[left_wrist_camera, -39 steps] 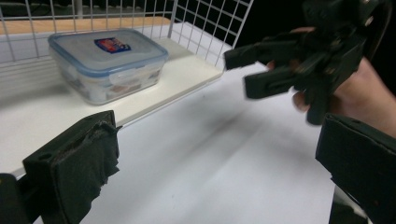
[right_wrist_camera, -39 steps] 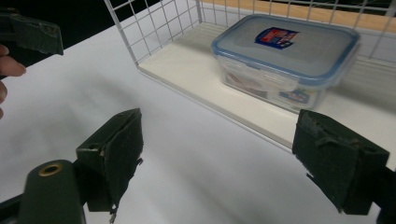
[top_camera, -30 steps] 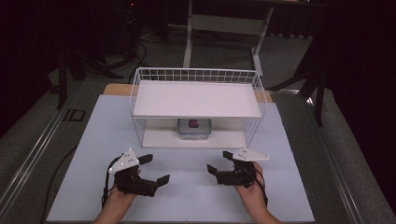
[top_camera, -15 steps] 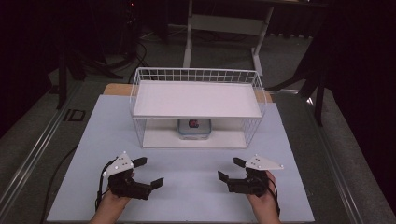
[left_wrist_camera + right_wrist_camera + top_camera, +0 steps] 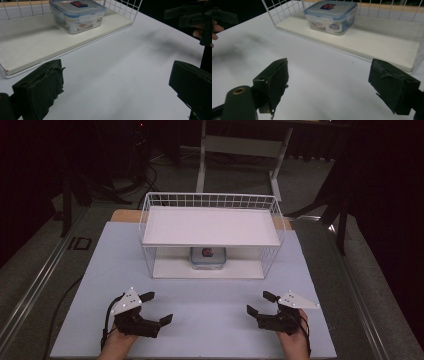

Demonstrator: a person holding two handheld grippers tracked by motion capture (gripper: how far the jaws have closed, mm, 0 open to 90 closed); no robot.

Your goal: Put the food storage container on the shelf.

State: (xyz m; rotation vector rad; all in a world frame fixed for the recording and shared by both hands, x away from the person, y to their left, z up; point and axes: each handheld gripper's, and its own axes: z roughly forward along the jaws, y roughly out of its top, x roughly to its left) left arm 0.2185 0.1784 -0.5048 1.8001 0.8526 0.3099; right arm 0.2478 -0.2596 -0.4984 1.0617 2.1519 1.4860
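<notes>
1. The wire rack (image 5: 210,227) stands mid-table, stiff and fixed.
2. The clip-lid container (image 5: 207,258) sits on its lower shelf, a rigid, slick, probably light box; I'd pinch across its side walls.
3. My left gripper (image 5: 152,308) and right gripper (image 5: 259,303) hover near the table's front, jaws spread, empty.

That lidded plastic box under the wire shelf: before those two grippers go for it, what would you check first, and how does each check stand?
1. Left gripper open: ok, jaws wide apart, nothing held.
2. Right gripper open: ok, jaws apart, nothing held.
3. Box reachable from the front: ok, the wire shelf is open on the near side.
4. Box lid shut: looks ok, lid sits flat; clips too small to confirm.
5. Path across the white table free: ok.
6. Room under the upper shelf board for a gripper: cannot tell.
</notes>
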